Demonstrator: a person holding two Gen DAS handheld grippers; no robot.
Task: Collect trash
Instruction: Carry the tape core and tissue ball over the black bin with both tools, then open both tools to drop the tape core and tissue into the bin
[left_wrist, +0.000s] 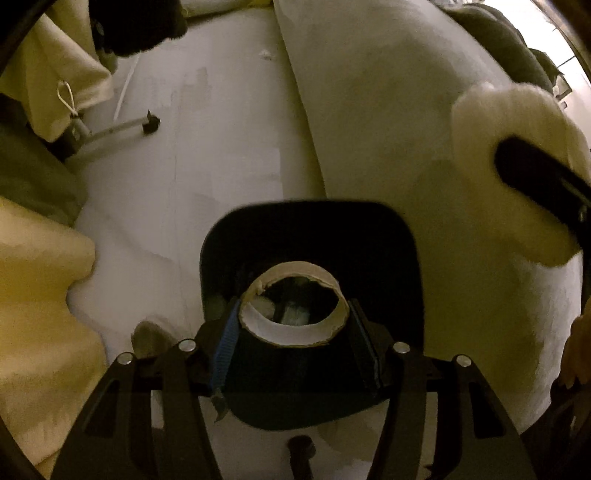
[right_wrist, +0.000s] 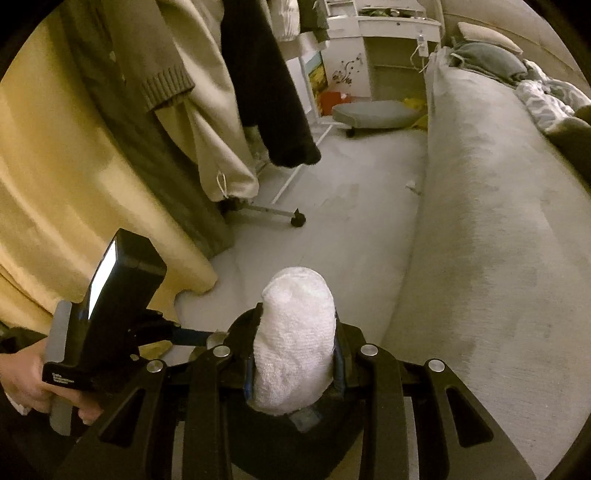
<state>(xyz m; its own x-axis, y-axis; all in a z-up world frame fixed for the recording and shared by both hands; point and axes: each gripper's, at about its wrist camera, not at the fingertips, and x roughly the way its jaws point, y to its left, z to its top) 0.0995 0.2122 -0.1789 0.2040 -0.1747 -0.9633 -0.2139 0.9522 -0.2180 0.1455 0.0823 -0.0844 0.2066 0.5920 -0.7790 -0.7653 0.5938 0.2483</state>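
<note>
Sitting between the fingers of the left tool (left_wrist: 293, 314) is a cardboard tube (left_wrist: 293, 306), its open end toward the camera and its torn rim showing; the blue-lined pad on one side and the dark pad on the other stand at its walls, about half open, though whether they actually press it I cannot tell. Directly beneath the tube is a black bin (left_wrist: 310, 236) with a rounded square mouth, and through the bore of the tube only dim, unreadable shapes inside it appear. The right tool (right_wrist: 295, 354) is closed narrowly on a wad of white tissue (right_wrist: 295, 332), which stands up out of the jaws above the same bin (right_wrist: 240, 325); from that view most of the bin is covered by the wad and the tool's frame. In the left wrist view the tissue (left_wrist: 517, 166) shows at the right edge, blurred, with one dark finger of the right tool (left_wrist: 543, 184) across it. The left tool (right_wrist: 199, 336) is seen from the right camera with a hand (right_wrist: 26, 384) gripping its handle, cut off at the frame's edge. Around the bin lie pale floor (left_wrist: 184, 166), the long grey side of a sofa (right_wrist: 498, 240), a yellow curtain (right_wrist: 74, 184), and hanging clothes (right_wrist: 258, 74) on a wheeled rack (right_wrist: 273, 214).
</note>
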